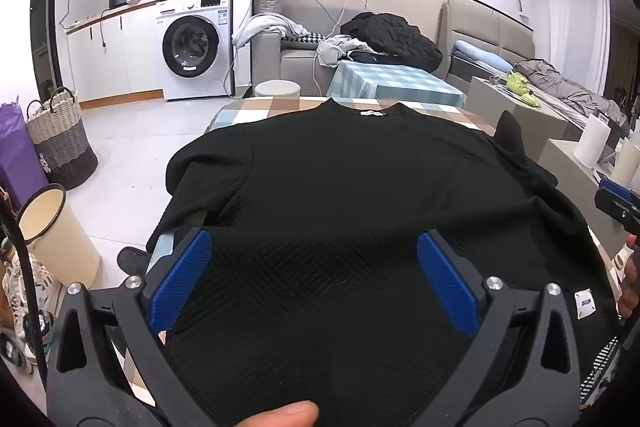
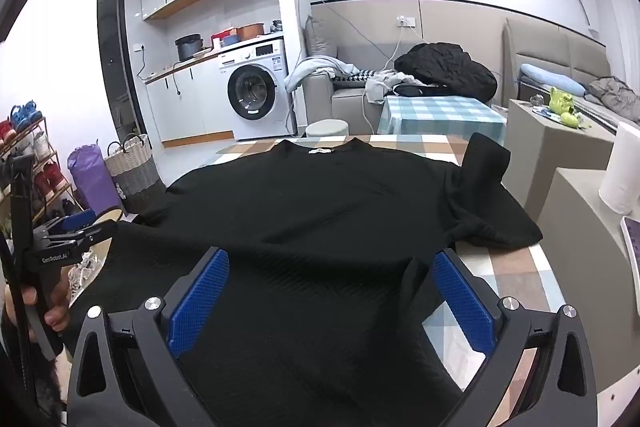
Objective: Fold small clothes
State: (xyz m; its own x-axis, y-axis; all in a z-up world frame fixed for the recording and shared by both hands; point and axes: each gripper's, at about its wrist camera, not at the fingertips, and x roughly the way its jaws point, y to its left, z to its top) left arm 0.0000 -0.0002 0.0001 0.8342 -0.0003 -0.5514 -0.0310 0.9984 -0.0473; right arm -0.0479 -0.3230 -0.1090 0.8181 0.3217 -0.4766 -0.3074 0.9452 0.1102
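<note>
No fold made yet, by the look of it: top [image 1: 340, 187] spread flat and open on the desk [image 2: 516, 279], collar with its white label toward the far edge, hem toward the near edge under both grippers. Everything left to do, judging from this: sleeves in, sides over, then hem up to collar

Black, with a ribbed or chevron weave showing near the hem; small white tag [image 1: 585, 303] on the hem at the right in the left wrist view. Left sleeve hanging off the left edge of the desk, right sleeve bunched and partly standing up near the far right corner, so not yet smoothed. Body lying mostly flat, with a shallow ridge across the middle

Left gripper [image 1: 314, 275] over the near hem, jaws fully apart, blue pads either side of the cloth and clamped on nothing. Right gripper [image 2: 330, 291] likewise over the hem nearer the right edge, jaws fully apart, nothing pinched. Thumb tip [image 1: 286, 415] at the bottom of the left view. Checked cloth of the desk bare at the near right corner
</note>
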